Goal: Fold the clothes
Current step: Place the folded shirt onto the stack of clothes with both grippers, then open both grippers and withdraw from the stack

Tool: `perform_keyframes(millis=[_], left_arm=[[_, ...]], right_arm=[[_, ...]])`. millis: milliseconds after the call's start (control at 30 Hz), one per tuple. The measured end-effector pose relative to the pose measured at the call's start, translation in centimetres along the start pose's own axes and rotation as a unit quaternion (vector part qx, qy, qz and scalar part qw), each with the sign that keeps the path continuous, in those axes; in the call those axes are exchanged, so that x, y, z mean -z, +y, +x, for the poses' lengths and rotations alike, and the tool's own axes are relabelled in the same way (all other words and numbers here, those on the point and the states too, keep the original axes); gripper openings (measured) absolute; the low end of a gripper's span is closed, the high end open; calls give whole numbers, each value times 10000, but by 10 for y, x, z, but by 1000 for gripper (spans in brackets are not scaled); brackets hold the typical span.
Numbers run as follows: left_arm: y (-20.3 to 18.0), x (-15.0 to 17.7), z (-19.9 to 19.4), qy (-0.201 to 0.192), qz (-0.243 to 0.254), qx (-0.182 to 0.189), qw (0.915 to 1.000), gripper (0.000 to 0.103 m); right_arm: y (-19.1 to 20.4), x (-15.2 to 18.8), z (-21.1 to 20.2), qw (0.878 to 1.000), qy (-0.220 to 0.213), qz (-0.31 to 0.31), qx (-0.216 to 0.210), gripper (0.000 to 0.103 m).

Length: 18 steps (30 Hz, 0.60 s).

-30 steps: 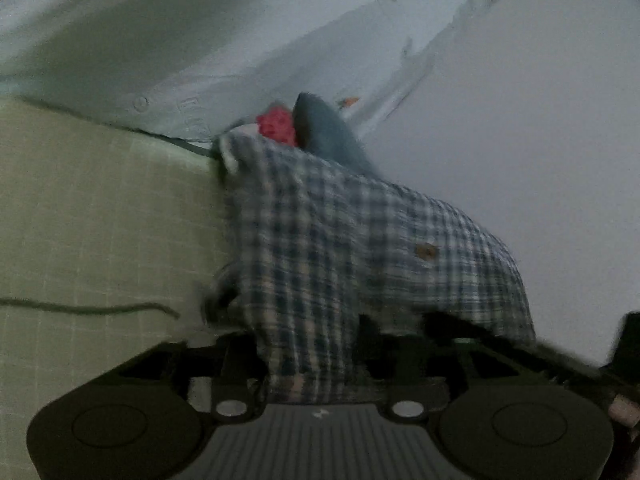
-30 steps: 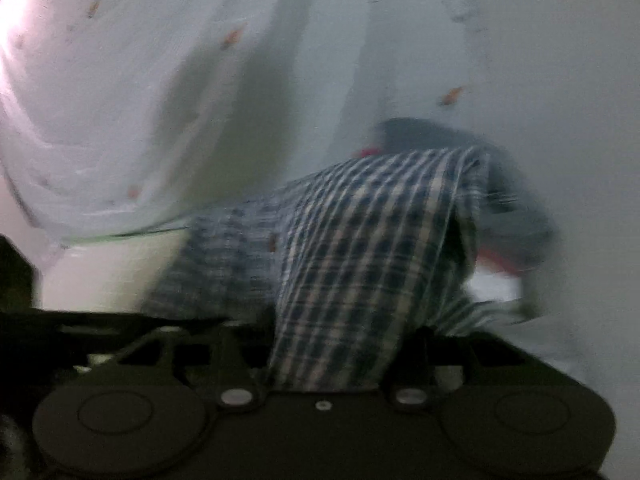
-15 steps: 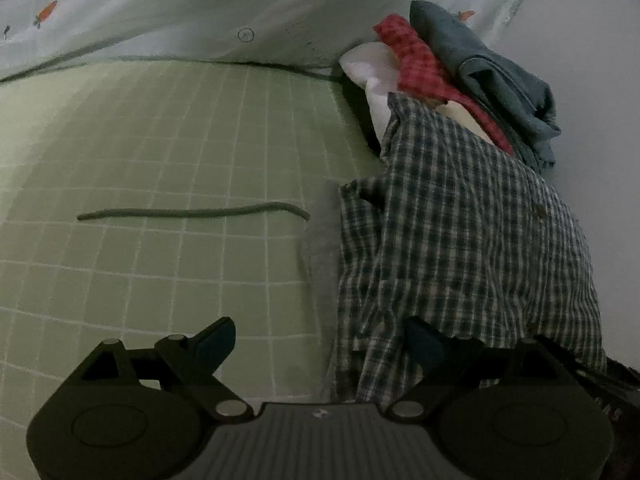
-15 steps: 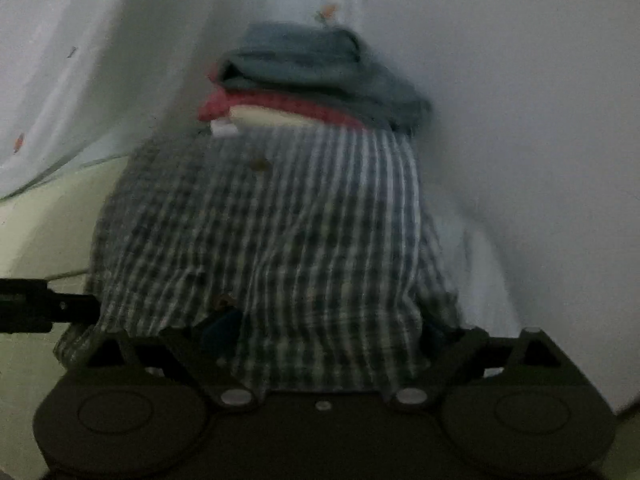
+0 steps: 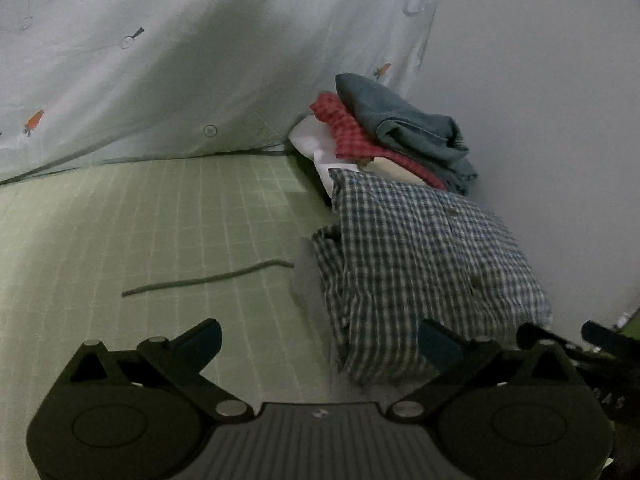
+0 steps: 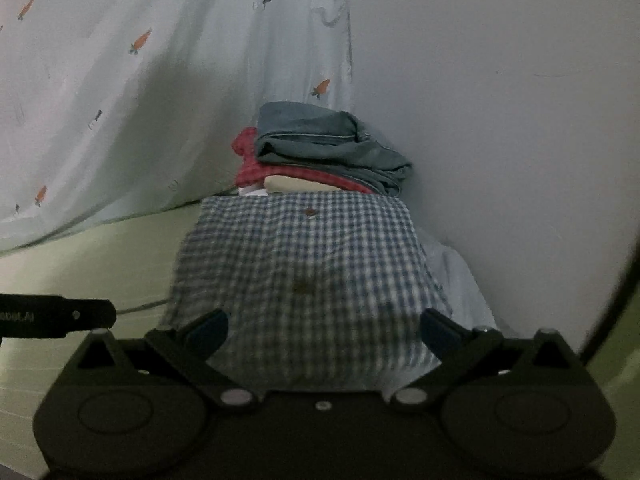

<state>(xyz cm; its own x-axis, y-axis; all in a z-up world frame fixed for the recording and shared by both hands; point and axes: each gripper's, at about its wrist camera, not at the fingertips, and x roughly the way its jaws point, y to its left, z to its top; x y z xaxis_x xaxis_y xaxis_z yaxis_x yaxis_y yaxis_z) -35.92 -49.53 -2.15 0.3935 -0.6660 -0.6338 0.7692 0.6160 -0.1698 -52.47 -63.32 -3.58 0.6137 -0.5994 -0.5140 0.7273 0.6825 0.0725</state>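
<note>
The folded blue-and-white checked shirt (image 5: 424,264) is laid on the pale green grid-patterned sheet (image 5: 160,216), against the white wall (image 5: 540,120), just before a stack of folded red, cream and grey-blue clothes (image 6: 320,156). Both the left gripper (image 5: 320,340) and right gripper (image 6: 324,332) are seen spread wide, nothing grasped. Bare sheet is seen leftward, crossed by a thin dark cord (image 5: 208,278).

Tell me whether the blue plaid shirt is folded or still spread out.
Folded: the plaid shirt lies as a compact rectangular bundle on the green bedsheet, both tongs open and off it.
</note>
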Motion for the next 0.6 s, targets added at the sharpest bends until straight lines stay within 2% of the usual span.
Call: perform_keyframes(millis=[133,267,600], left_arm=[[13,20,-25,32,176,-99,9998,103],[24,38,-46,54,291,-29,9996,103],[33,66,-81,-10,387,16,9992,103]], right_arm=[[19,16,-29,9999,41,-26,150,103],[37,34,-53,9997,71,12,238,103],[60,59,-90,9994,136,-94,315,103]])
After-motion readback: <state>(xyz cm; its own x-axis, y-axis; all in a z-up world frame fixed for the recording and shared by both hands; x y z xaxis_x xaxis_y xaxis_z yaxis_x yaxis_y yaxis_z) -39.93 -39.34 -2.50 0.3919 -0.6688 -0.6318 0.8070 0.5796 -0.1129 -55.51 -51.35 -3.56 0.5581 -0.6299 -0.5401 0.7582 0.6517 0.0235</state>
